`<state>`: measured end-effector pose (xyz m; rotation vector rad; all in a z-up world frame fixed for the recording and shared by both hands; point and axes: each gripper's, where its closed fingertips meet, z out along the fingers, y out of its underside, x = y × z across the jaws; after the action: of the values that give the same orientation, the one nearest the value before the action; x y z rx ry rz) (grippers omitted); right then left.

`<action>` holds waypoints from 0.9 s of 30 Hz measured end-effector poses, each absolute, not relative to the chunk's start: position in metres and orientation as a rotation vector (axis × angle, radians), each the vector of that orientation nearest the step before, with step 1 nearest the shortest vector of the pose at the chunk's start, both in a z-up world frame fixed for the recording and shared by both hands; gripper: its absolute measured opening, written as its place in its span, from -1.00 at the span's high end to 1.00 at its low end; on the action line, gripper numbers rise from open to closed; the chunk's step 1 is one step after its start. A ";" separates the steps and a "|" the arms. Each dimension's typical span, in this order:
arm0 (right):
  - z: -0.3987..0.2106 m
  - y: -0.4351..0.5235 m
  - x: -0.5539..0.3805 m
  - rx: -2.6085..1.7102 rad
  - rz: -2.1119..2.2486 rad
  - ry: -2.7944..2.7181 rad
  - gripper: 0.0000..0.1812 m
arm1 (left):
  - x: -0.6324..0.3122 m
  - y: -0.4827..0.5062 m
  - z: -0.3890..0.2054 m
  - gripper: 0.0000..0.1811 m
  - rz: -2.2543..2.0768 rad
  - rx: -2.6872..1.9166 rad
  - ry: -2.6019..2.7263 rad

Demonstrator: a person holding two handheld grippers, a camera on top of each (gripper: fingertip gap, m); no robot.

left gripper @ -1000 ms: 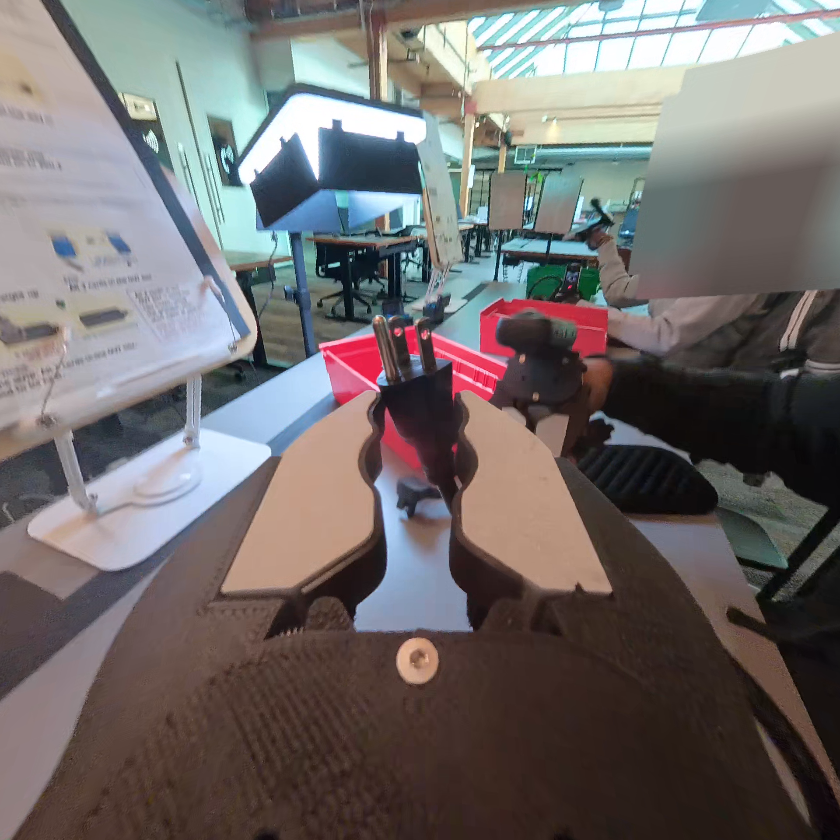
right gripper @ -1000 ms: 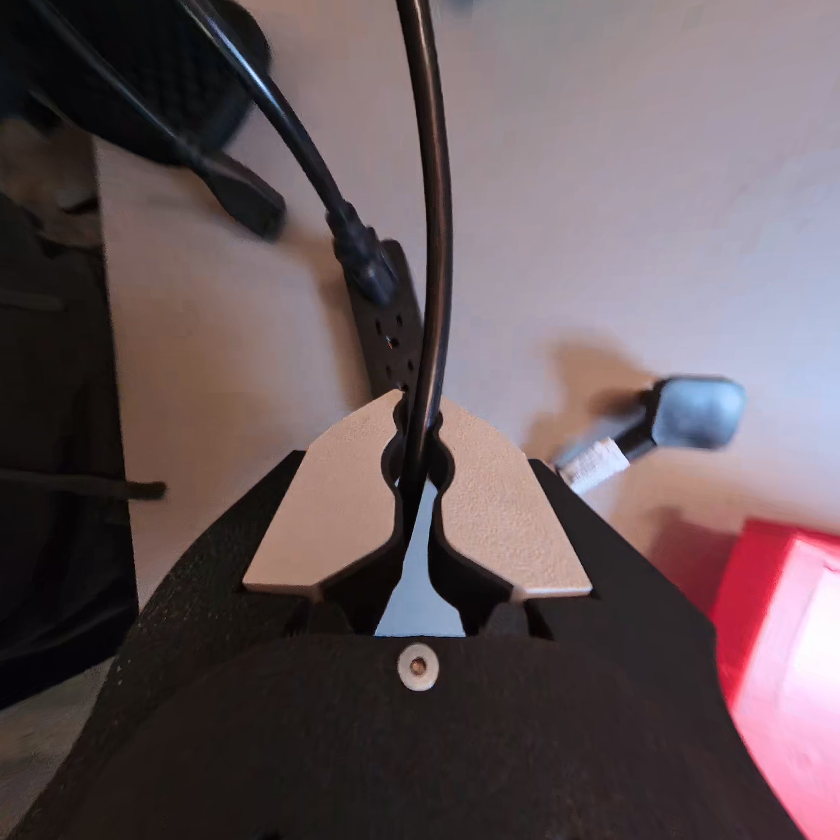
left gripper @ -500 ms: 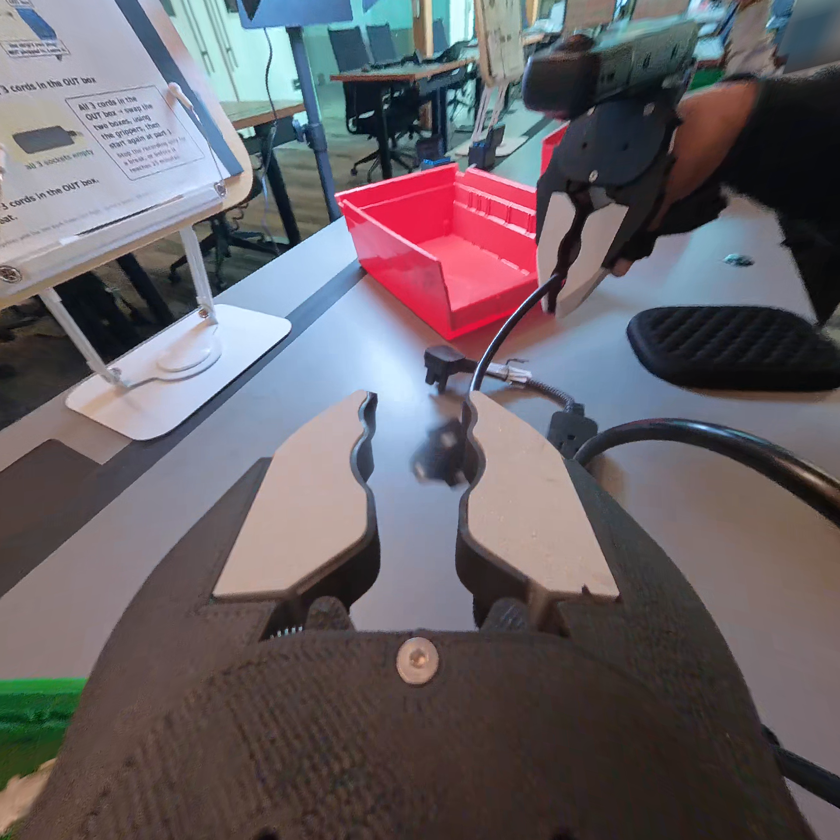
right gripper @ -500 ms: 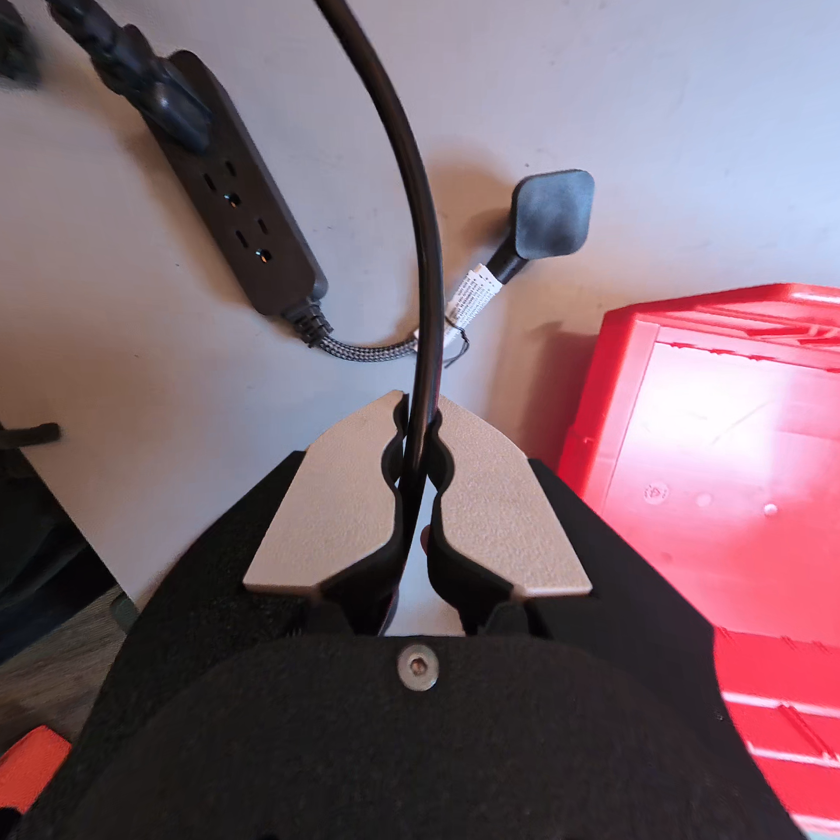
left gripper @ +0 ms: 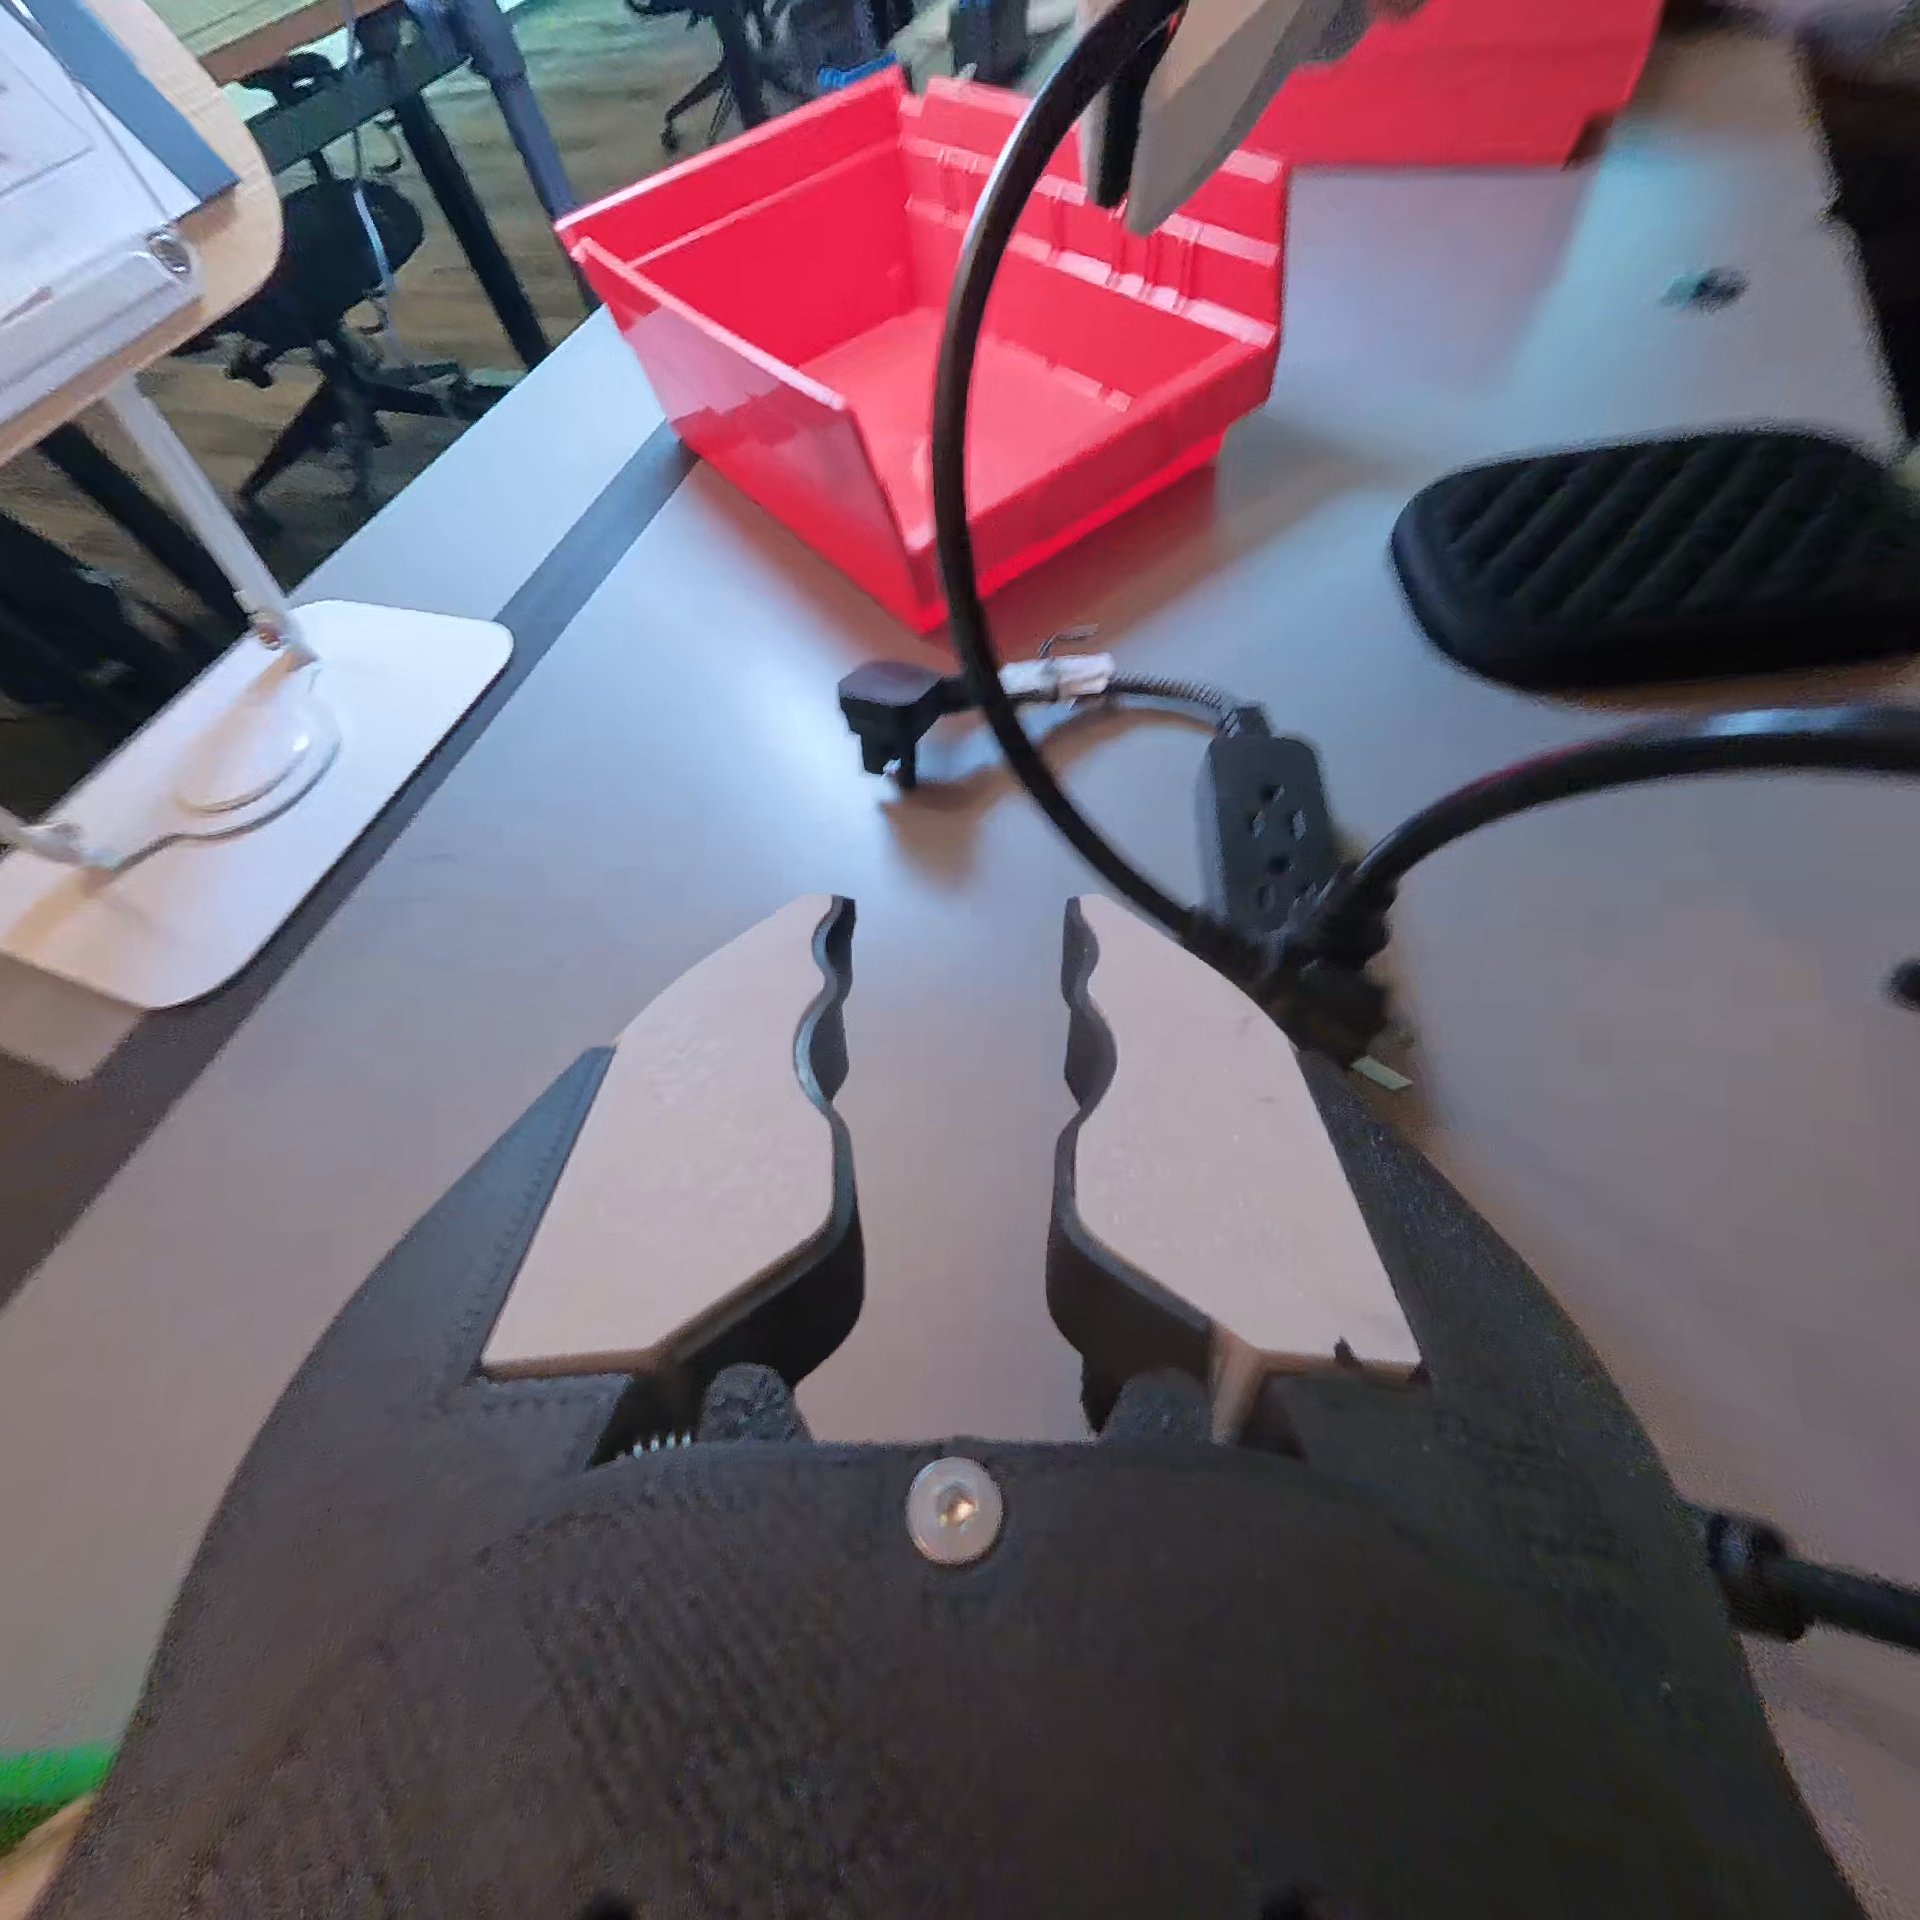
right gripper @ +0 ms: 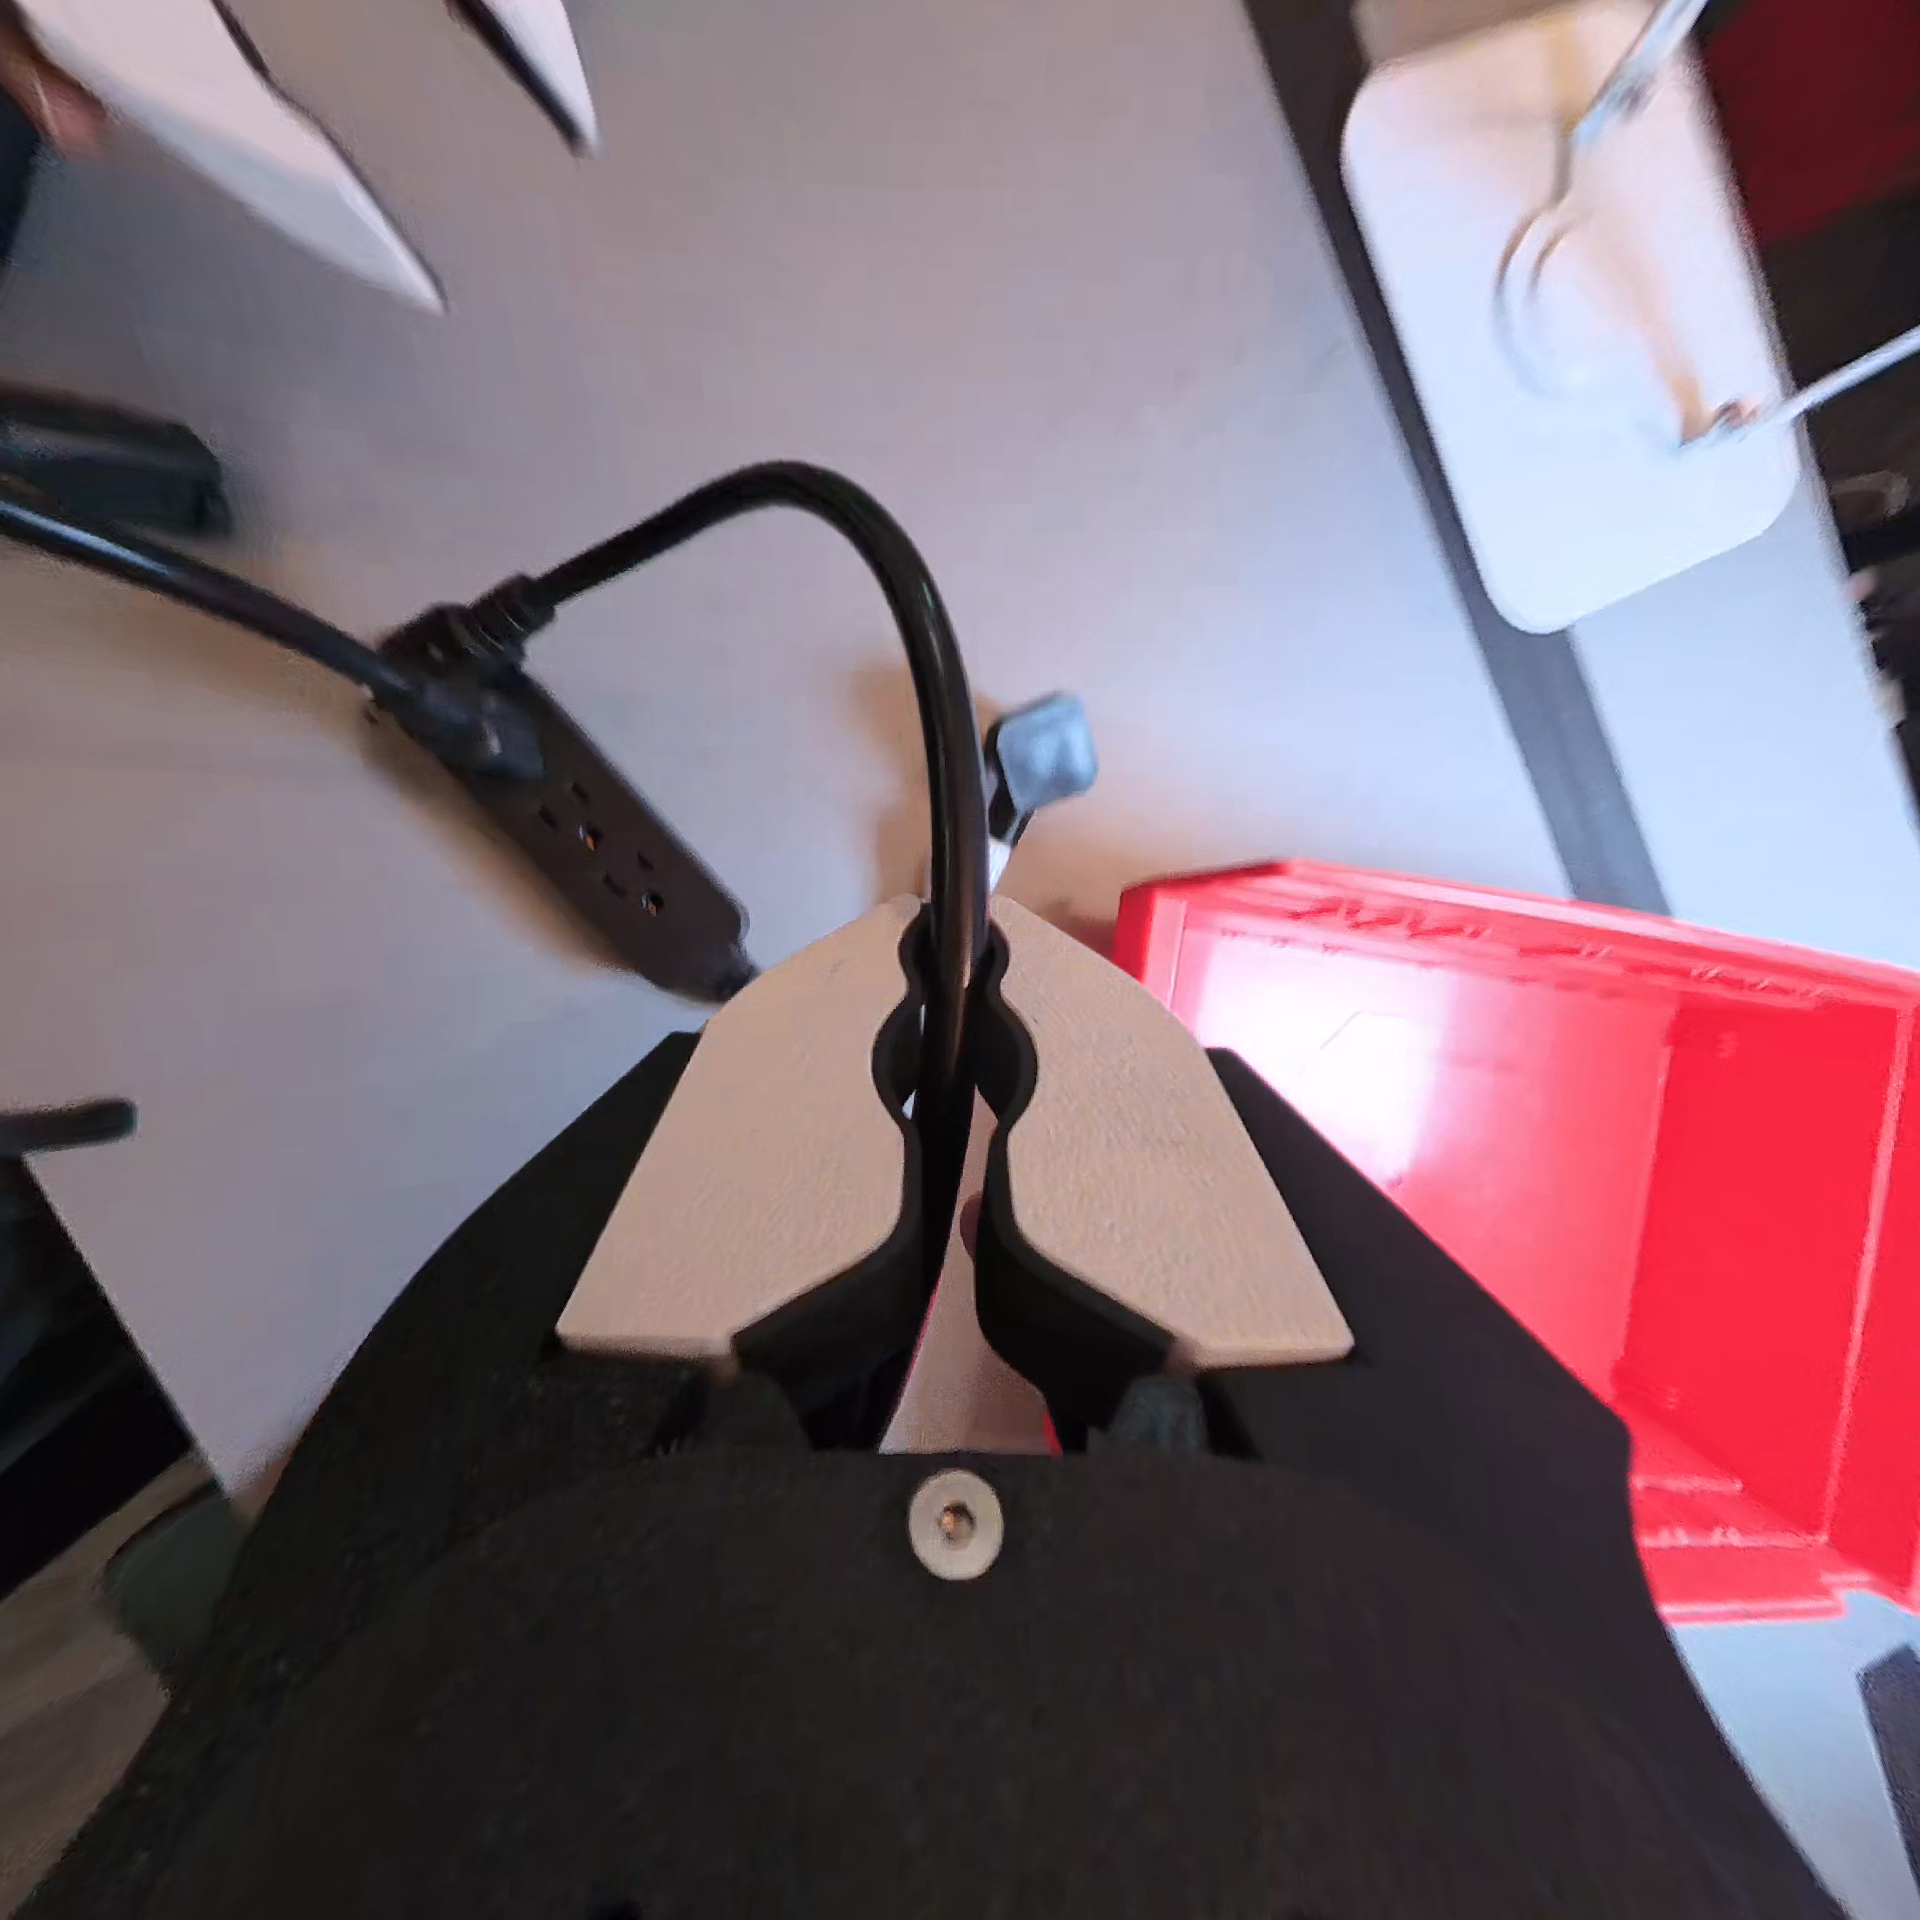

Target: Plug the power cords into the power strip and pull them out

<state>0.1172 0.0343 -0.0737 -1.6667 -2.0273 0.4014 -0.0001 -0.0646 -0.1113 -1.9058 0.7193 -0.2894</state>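
Observation:
My left gripper (left gripper: 956,914) is open and empty, low over the grey table (left gripper: 582,935). The black power strip (left gripper: 1262,821) lies just ahead to its right, with one black plug (left gripper: 1340,925) in its near end. A second plug (left gripper: 1314,1003) lies loose by my right fingertip. Its black cord (left gripper: 951,436) loops up to my right gripper (left gripper: 1132,197) at the top. In the right wrist view my right gripper (right gripper: 954,914) is shut on that cord (right gripper: 935,665), above the strip (right gripper: 613,862). The open left gripper (right gripper: 509,223) shows at the top left.
An open red bin (left gripper: 748,332) stands behind the strip, and shows at the right in the right wrist view (right gripper: 1558,1143). The strip's own plug (left gripper: 883,707) lies ahead of it. A white stand base (left gripper: 260,790) is at the left, a black ribbed pad (left gripper: 1662,561) at the right.
My left gripper opened and let go of the black plug it held upright; the plug dropped beside the strip. My right gripper kept its grip on the cord and moved toward the red bin.

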 end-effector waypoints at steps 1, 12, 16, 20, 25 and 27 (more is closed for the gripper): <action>-0.064 0.032 0.110 -1.624 0.429 -1.996 0.94 | 0.007 -0.062 -0.107 0.53 -0.368 -1.890 0.689; 0.016 0.008 0.063 -1.372 0.745 -1.709 0.95 | 0.017 -0.036 -0.090 0.63 -0.429 -1.834 0.549; 0.025 -0.002 0.061 -1.323 0.808 -1.678 0.94 | 0.003 -0.035 -0.089 0.84 -0.334 -1.803 0.530; 0.019 -0.020 0.070 -1.276 0.887 -1.767 0.96 | -0.007 -0.040 -0.077 0.90 -0.293 -1.762 0.549; -0.007 -0.050 0.085 -1.150 1.002 -1.857 0.98 | -0.016 -0.055 -0.046 0.93 -0.323 -1.686 0.583; -0.023 -0.058 0.088 -1.119 1.046 -1.877 0.97 | -0.018 -0.059 -0.038 0.94 -0.273 -1.677 0.616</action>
<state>0.0882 -0.0584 -0.0226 -1.1187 -1.8768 1.0458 -0.0183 -0.0592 -0.0382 -1.6772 0.6158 -0.2726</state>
